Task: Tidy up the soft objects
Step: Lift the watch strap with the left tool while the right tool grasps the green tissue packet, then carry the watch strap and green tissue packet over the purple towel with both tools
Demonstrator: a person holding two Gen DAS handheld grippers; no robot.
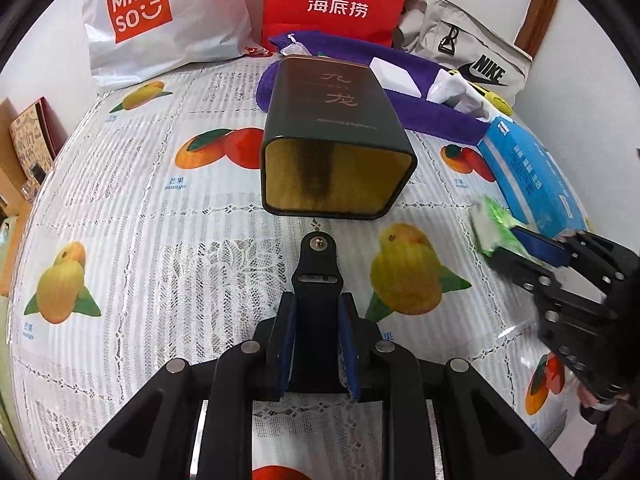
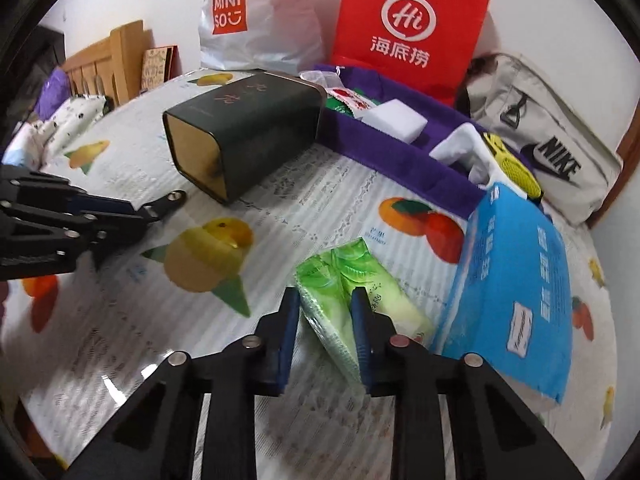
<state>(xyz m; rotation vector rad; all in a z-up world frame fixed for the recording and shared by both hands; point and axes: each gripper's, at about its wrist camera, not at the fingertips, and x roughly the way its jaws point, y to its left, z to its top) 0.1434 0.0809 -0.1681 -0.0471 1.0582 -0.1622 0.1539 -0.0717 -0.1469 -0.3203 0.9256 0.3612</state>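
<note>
A: What is the right tool [image 2: 325, 312] doing?

B: Its two blue pads are pinching a green tissue pack [image 2: 344, 280] by the near end. The pack is soft and glossy, and it tilts, its far end toward the worktop [image 2: 120, 320]. In the left wrist view the same pack [image 1: 496, 228] shows at the right edge, blurred, clamped in that tool [image 1: 520, 246].

A: And the left tool [image 1: 316, 332]?

B: Its pads are drawn in close on a flat black strap piece [image 1: 317, 268] with a brass screw at its tip, which sticks forward between them. From the right wrist view the tool [image 2: 140, 210] hangs just above the fruit-print cloth with the piece [image 2: 168, 200] jutting out.

A: What lies beyond?

B: Just right of the pack sits a blue pack [image 2: 516, 292], larger, propped at an angle. Farther back, a dark tin [image 2: 244, 132] lies on its side, open gold mouth toward the tools. Behind it a purple towel [image 2: 404, 156] is rolled into a low rim around a white sponge [image 2: 394, 118], a white cloth [image 2: 464, 152] and small packets. Against the wall stand a Miniso bag [image 2: 256, 16], a red bag [image 2: 408, 32] and a grey Nike bag [image 2: 548, 136].
</note>
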